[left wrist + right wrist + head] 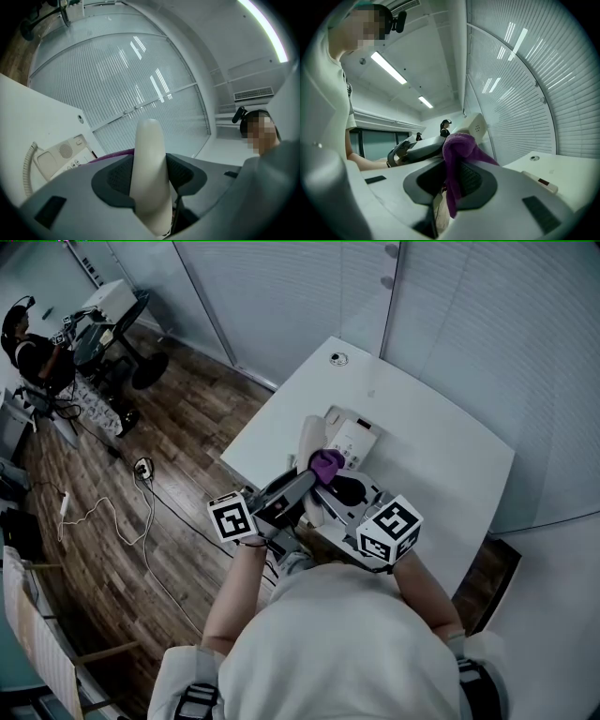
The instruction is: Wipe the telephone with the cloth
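The white surface (450, 456) is carrying the telephone base (354, 442) towards its near edge, and the person is working over it with both tools. The left gripper (305, 481) is holding the cream handset (151, 173) lifted clear of the base, its fingers (112, 180) clamped on the handset's middle. The right gripper (344, 489) is pinching the purple cloth (457, 154), its fingers (477, 180) closed on a bunched fold that is standing up by the handset's earpiece end.

Judgement: the handset is the part being wiped. To do it well, the left grip should be holding the handset steady while the cloth is drawn along its length under light pressure. The stretch under the left fingers will be needing a re-grip to be reached, and the base and keypad are yet to be done.

Limits of view: no view is showing whether the cloth is pressing on the handset or lying just beside it. The handset's lower end is cut off in the left gripper view, and the grippers are covering the near half of the base — the cradle cannot be inspected.
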`<state>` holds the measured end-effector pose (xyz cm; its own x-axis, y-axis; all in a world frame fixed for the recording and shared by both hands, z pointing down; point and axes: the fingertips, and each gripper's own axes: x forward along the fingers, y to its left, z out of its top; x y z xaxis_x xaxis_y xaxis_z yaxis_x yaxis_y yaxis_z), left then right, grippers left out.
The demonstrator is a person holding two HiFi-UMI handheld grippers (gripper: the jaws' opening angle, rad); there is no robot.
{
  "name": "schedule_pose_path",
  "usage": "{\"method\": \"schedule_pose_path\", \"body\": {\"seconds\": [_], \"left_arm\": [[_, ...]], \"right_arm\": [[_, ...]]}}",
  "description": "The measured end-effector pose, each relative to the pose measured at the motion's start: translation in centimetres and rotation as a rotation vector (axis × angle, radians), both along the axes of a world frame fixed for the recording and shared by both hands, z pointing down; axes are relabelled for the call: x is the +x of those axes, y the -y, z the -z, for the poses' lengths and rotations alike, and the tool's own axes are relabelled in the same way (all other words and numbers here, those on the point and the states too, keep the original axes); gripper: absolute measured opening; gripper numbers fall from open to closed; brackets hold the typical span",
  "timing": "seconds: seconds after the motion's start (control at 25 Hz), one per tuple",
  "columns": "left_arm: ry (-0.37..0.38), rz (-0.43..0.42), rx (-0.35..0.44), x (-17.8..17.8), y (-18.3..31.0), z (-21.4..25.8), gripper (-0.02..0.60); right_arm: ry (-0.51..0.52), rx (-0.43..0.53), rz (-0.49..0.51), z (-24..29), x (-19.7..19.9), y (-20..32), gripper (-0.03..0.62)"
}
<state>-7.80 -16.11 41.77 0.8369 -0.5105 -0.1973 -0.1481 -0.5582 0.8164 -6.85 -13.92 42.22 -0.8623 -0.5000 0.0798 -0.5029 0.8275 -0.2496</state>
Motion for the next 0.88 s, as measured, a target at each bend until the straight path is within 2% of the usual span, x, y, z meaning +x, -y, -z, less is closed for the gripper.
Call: {"method": "schedule_pose_path", "body": {"seconds": [0.56,0.88], "left_arm": [[0.039,0.045,0.019,-0.7,1.3,0.1,0.225],[0.022,0.086,0.007,-1.6,2.2,0.1,0.225]], "right_arm": [[-0.010,-0.009,0.024,-0.2,-0.2,-0.5,0.067],[-0.023,-0.013,0.033,-0.6,0.1,-0.8,0.066]]}}
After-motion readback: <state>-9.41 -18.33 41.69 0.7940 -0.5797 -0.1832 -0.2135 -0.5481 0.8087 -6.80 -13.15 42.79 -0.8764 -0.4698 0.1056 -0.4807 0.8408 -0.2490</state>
